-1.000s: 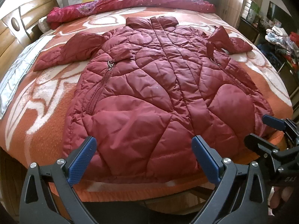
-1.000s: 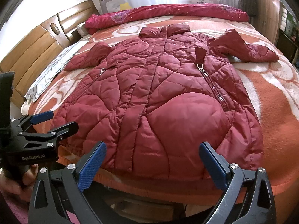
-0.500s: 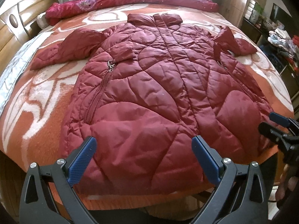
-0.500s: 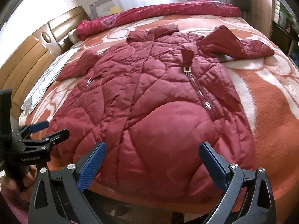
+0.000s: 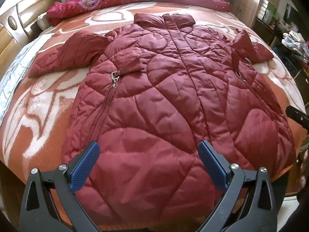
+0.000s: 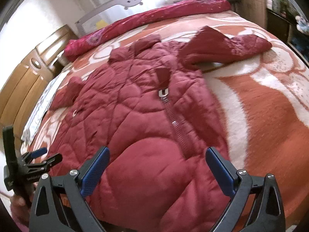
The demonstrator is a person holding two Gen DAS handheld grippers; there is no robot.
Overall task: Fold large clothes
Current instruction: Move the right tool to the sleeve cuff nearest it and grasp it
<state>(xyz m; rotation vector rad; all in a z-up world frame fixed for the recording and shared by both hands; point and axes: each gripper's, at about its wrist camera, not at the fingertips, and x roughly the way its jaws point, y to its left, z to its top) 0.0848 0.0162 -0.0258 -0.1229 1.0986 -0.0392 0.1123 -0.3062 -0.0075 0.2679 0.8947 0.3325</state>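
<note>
At the left edge of the bed, a wooden headboard [image 5: 11,31] and a pale grey sheet [image 5: 11,77] border the orange-and-white blanket [image 5: 38,112]. Quilted dark-red coat [image 5: 164,100] lies flat on the blanket, front up, collar away from the cameras, hem near the bed edge. Left sleeve spread outward; right sleeve [image 6: 227,48] bent, lying beside the body. A rolled red quilt [image 5: 154,2] lies beyond the collar. Left gripper [image 5: 148,166] hangs over the hem, fingers spread wide, nothing between them. Right gripper [image 6: 157,172] above the hem's right side near the pocket zipper [image 6: 173,119], fingers equally wide, holding nothing.
</note>
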